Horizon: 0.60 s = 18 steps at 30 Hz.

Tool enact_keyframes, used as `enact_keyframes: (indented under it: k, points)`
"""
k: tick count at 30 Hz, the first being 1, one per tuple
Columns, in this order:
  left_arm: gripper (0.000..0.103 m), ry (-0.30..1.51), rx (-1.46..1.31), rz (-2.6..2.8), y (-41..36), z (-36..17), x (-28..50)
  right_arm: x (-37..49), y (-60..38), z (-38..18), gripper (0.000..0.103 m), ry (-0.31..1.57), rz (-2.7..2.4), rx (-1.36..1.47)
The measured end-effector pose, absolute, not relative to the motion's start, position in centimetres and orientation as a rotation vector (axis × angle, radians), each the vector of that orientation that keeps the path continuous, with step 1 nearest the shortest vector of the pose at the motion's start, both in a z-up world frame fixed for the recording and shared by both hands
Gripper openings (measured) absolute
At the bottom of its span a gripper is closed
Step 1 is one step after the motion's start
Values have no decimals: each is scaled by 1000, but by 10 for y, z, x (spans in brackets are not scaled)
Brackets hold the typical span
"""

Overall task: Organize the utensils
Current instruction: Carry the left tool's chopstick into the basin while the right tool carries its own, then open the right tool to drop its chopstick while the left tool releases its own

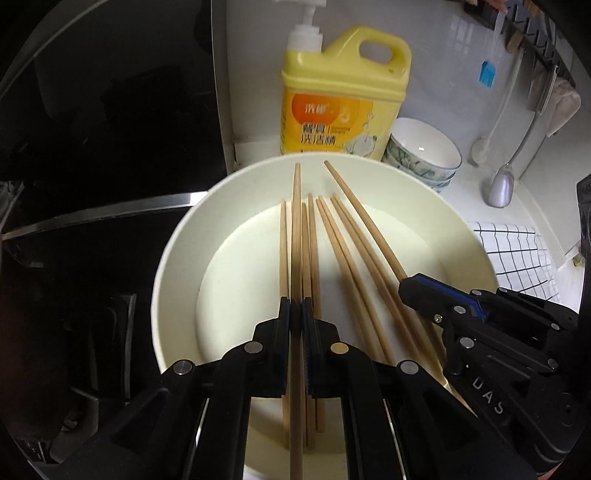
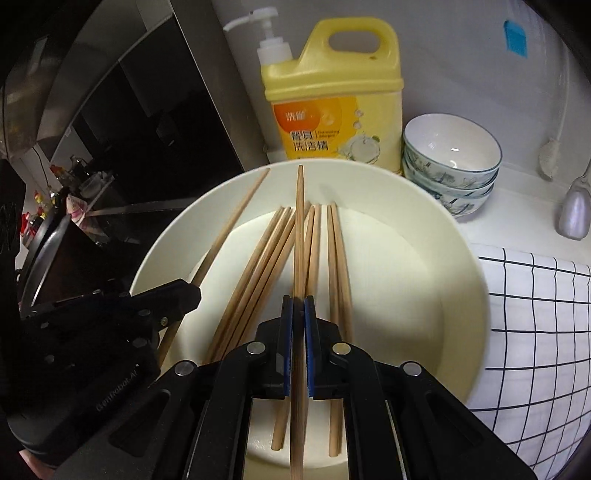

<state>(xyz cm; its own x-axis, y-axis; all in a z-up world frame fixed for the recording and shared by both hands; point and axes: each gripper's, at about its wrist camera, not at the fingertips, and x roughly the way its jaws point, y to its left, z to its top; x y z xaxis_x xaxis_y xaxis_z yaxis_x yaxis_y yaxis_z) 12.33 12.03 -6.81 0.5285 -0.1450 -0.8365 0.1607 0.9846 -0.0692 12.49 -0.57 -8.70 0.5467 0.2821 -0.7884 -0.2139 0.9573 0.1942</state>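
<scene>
Left wrist view shows my left gripper point(image 1: 296, 306) clenched on one chopstick point(image 1: 296, 221) above the plate point(image 1: 177, 258) at frame centre, right gripper point(image 1: 406, 290) clamping another, so I'd keep both level and apart.

Both grippers point(image 1: 296, 306) point(image 2: 298, 304) clamped (angled downward)

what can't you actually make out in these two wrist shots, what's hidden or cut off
- Left wrist view: the near end of the chopstick held in the left gripper runs off the bottom edge.
- Right wrist view: the same for the chopstick in the right gripper.
- Both views: the gripper bodies hide the near rim of the cream bowl.
- Left wrist view: the utensils hanging on the wall rail are small and distorted at the fisheye edge.
- The left side of each view is too dark to read.
</scene>
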Motion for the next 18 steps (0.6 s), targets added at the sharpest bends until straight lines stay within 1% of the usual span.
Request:
enact_keyframes:
  k: [7,18]
  points:
    - [7,1035,20,-167,120,-85,133,135,-7,-103,6,993,275,90]
    - [8,1067,13,-127,125,-91,133,136,-13,-108,6,1013,270,80]
